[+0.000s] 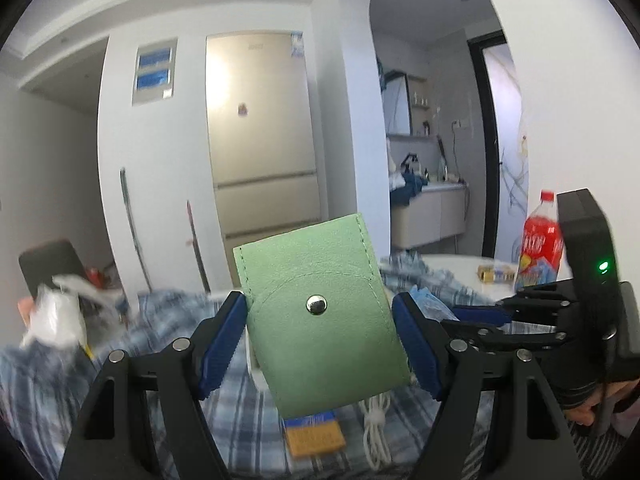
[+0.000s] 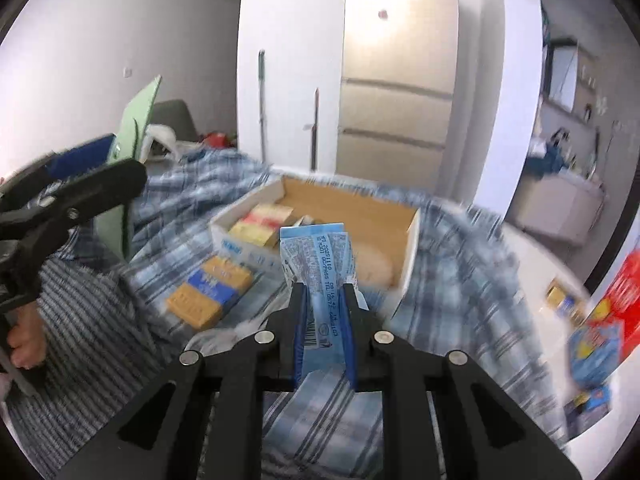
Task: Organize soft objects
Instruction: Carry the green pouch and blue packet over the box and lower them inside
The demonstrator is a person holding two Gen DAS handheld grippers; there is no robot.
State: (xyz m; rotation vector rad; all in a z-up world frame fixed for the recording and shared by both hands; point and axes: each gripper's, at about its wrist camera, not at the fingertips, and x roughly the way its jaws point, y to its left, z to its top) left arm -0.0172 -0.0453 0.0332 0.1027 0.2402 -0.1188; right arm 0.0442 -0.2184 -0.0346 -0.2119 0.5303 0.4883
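Now I'm mid-carry: left gripper (image 1: 320,340) fingers clamp the green pouch (image 1: 320,320), right gripper (image 2: 323,320) fingers pinch the blue packet (image 2: 318,276); next, the cardboard box (image 2: 412,248) just beyond.

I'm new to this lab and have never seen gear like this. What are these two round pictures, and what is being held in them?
There is no robot here. A person holds a handheld two-finger tool in each hand, and each tool carries a wide-angle camera looking along its jaws, hence the round pictures.

The left tool's view shows the left gripper clamped on a green snap pouch.

The right tool's view shows the right gripper shut on a light blue printed packet.

Below lies a blue plaid cloth with an open cardboard box holding small packs, and an orange and blue pack beside it. A red bottle stands on the white table.
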